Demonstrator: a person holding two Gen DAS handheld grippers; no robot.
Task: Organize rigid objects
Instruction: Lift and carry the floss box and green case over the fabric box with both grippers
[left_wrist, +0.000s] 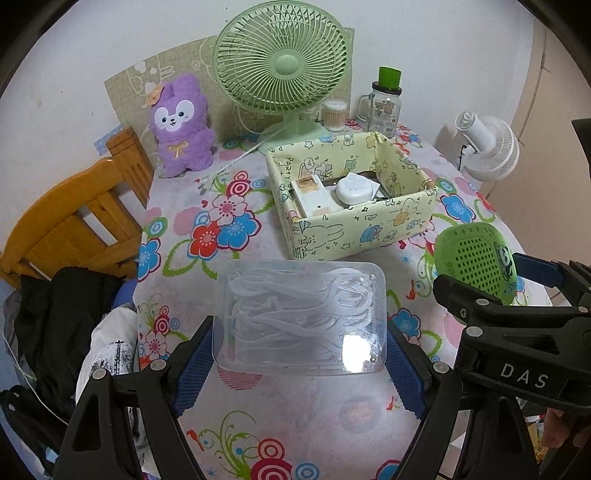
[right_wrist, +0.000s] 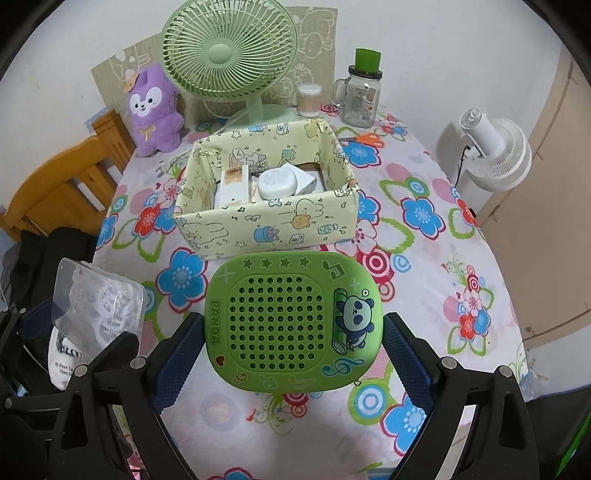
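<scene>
Both hands are loaded. The left gripper (left_wrist: 300, 345) is clamped on a clear plastic box of white loops (left_wrist: 300, 317), and the right gripper (right_wrist: 291, 350) squeezes a green perforated panda case (right_wrist: 291, 321). Each is held wide, long side spanning the jaws. The pale yellow cartoon-print storage box (right_wrist: 266, 225) sits just above both in frame, on the flowery desk (right_wrist: 424, 258), closer to the right one I'd say.
</scene>
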